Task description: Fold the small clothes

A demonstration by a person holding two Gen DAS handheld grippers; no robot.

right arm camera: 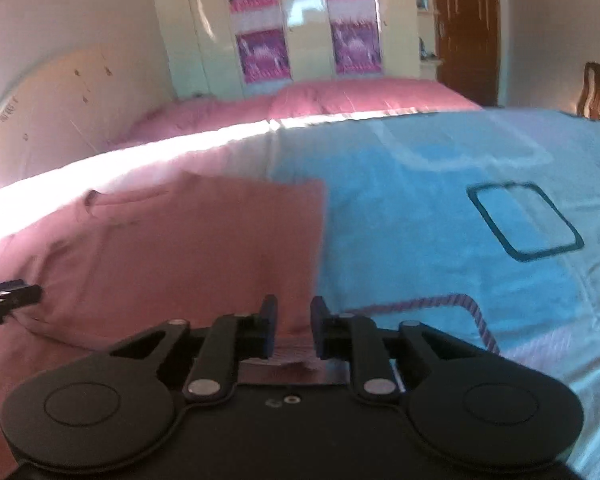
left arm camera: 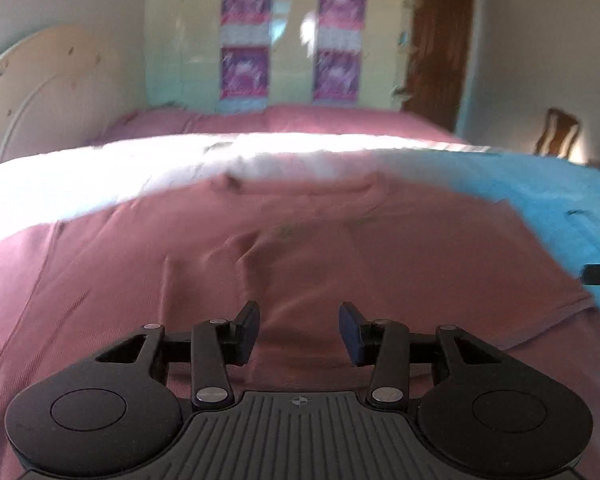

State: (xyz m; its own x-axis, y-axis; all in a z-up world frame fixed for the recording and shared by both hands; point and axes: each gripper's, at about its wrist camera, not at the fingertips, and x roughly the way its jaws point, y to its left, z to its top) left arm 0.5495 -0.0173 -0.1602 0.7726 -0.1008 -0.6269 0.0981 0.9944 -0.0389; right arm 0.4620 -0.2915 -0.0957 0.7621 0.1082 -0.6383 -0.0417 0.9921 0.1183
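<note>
**op:** Bedroom is showing in both wrist cams. Blue sheet [right arm camera: 440,240] is covering the near bed, pink bedding [right arm camera: 340,98] is lying behind it, and a cream wardrobe [left arm camera: 292,40] with purple panels is standing at the back by a brown door [right arm camera: 466,28].

**rev:** Where's the garment sitting?

**op:** Pink shirt [left arm camera: 280,248] is lying on the blue sheet, collar pointing away from me and toward the wardrobe. Right-hand side is looking folded in, giving a straight vertical edge in the right cam.

**rev:** Left side?

**op:** I'm seeing the left gripper [left arm camera: 299,330] hovering over the shirt's near part, jaws spread wide, nothing between them.

**rev:** Right?

**op:** Right gripper [right arm camera: 294,330] is sitting at the shirt's lower right corner, jaws partly closed with a moderate gap. Pink fabric is bunching between them; I'm reading that as pinched, though blur is making contact hard to confirm.
</note>
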